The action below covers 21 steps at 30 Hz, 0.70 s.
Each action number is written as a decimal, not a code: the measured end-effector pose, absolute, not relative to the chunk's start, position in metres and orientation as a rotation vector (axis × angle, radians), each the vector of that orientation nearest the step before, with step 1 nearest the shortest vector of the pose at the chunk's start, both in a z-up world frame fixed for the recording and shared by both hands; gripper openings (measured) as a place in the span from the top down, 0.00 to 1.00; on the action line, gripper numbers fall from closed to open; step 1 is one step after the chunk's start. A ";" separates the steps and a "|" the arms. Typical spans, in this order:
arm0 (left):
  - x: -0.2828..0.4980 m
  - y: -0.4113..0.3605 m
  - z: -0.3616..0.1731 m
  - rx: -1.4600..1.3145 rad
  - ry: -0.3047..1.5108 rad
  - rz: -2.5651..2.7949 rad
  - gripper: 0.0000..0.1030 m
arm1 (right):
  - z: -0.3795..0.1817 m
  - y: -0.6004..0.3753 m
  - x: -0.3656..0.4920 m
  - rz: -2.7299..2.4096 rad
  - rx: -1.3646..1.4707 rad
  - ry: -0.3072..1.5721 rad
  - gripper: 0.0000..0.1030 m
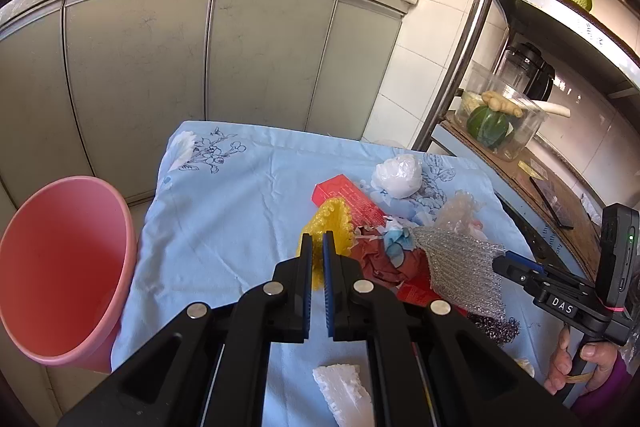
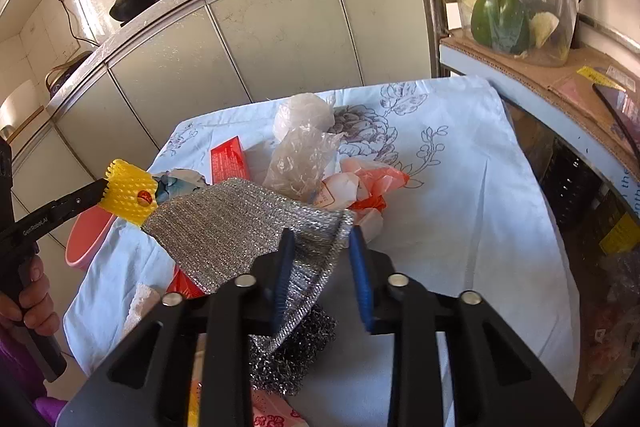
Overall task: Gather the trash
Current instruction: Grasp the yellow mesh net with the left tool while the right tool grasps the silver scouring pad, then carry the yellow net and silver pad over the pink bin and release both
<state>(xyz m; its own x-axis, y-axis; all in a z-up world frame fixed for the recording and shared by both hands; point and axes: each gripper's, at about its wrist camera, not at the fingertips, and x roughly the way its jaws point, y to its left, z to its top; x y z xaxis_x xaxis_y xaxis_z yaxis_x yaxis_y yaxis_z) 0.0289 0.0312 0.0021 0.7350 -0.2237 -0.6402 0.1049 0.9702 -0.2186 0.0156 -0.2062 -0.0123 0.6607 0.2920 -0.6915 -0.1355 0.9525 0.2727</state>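
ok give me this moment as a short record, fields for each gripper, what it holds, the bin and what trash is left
left gripper: jaws shut on the yellow foam net, lifted off the table
right gripper: jaws open, around an edge of the silver scouring cloth
bin: pink bucket, beside the table on the left, looks empty
table: blue floral cloth
trash left: red box, white plastic bag, clear plastic wrap, steel wool, white foam piece

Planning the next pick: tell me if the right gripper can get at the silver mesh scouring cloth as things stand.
Probably yes. The right gripper is open, and the silver mesh scouring cloth lies on top of the pile with a corner already between its fingers; nothing covers it.
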 end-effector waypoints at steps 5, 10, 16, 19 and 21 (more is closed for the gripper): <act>0.024 0.036 0.003 -0.182 0.714 -0.182 0.96 | 0.000 -0.203 0.007 0.268 0.193 0.776 0.94; 0.016 0.044 0.007 -0.195 0.700 -0.169 0.96 | 0.025 -0.191 -0.005 0.322 0.168 0.704 0.98; 0.006 0.056 0.013 -0.210 0.673 -0.156 0.96 | 0.056 -0.170 -0.019 0.402 0.118 0.641 0.98; 0.002 0.061 0.016 -0.219 0.665 -0.148 0.96 | 0.063 -0.162 -0.023 0.422 0.101 0.626 0.99; 0.000 0.064 0.017 -0.225 0.659 -0.144 0.96 | 0.068 -0.158 -0.025 0.430 0.091 0.613 0.99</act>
<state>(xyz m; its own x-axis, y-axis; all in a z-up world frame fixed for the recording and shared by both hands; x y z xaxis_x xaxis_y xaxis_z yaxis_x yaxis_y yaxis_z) 0.0000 0.0643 0.0170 0.7818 -0.2032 -0.5895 0.0610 0.9658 -0.2521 -0.0251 -0.1579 0.0684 0.7326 0.4175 -0.5376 -0.3641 0.9077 0.2088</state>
